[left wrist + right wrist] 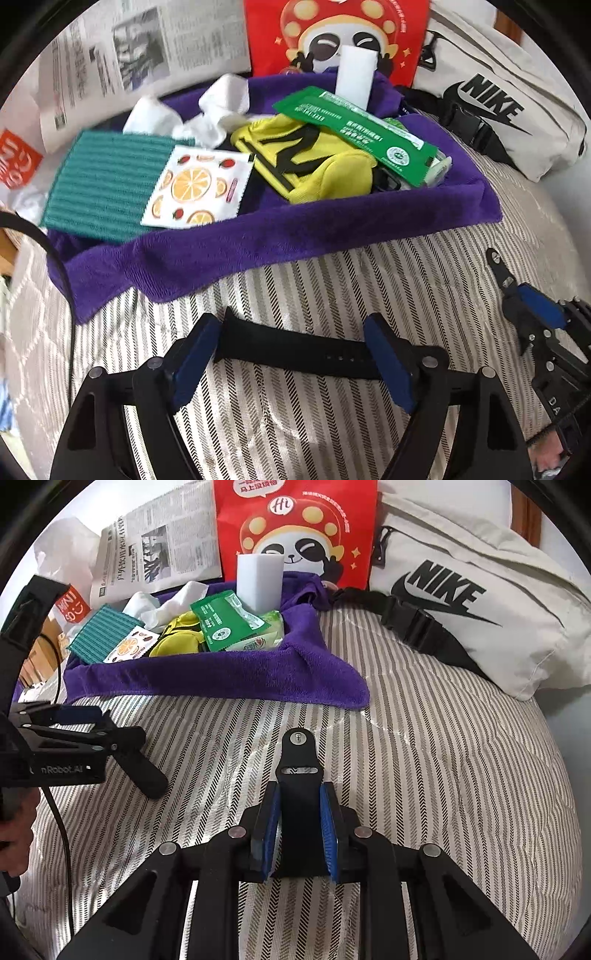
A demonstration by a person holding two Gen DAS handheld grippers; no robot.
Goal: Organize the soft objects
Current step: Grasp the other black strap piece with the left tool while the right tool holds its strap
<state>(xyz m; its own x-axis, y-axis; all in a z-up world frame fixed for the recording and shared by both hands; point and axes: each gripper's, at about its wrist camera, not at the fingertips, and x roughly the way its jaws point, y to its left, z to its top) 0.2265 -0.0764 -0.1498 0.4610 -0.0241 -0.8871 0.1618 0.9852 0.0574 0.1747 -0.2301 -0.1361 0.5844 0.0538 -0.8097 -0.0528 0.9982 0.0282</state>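
One item looks left outside the pile: a black rubbery watch strap with punched holes (298, 805), clenched end-on in the right gripper (299, 834) over the striped bedspread (424, 757), its metal-stud end poking forward. It hangs limp and floppy. The left gripper (291, 354) has its jaws spread wide, another black strap piece (295, 354) lying between the pads untouched. Most soft stuff already sits in the purple plush towel nest (221, 679): teal ribbed cloth (99, 188), yellow pouch (314, 166), white socks (221, 107), green wipes packet (362, 129). I'd guess it's nearly done.
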